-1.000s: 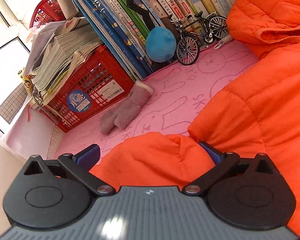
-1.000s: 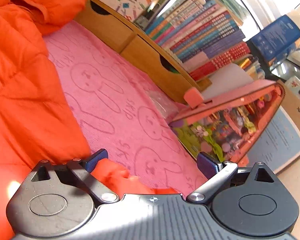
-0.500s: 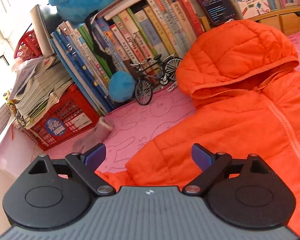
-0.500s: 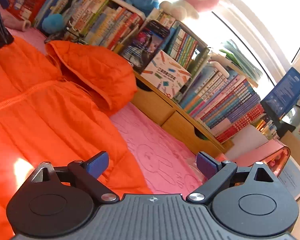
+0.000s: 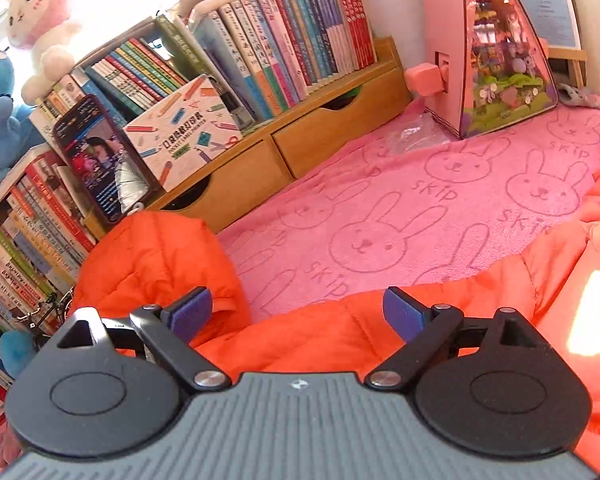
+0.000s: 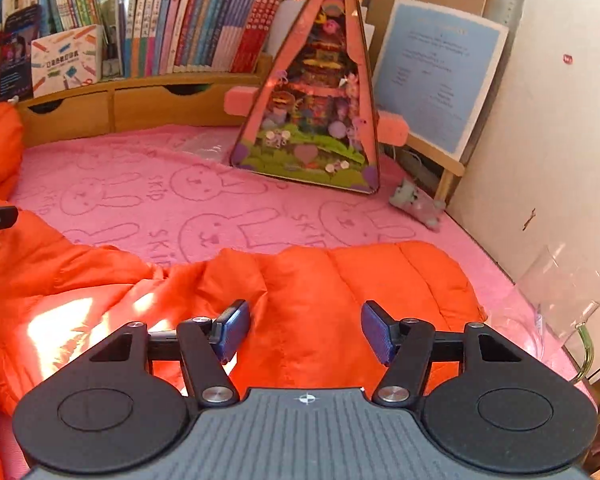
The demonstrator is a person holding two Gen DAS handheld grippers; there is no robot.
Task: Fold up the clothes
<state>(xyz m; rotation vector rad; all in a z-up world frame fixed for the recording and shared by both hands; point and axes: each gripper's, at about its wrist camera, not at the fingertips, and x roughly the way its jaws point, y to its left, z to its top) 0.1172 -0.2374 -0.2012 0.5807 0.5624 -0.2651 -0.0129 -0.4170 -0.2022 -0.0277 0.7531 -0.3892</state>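
An orange puffer jacket [image 6: 100, 292] lies spread on the pink bunny-print blanket [image 6: 204, 204], hood [image 5: 152, 256] toward the bookshelf [image 5: 260, 40], one sleeve [image 6: 380, 280] stretching out rightward, its long axis across the view. The right gripper [image 6: 305, 330], jaws apart and holding nothing, hovers directly above that sleeve, nearer to it. The left gripper [image 5: 296, 312], likewise apart and empty, sits over the jacket's shoulder beside the hood.

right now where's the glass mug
In the right wrist view, the glass mug stands at the far right edge of the pink bunny mat, just right of the orange jacket sleeve, against the white wall.
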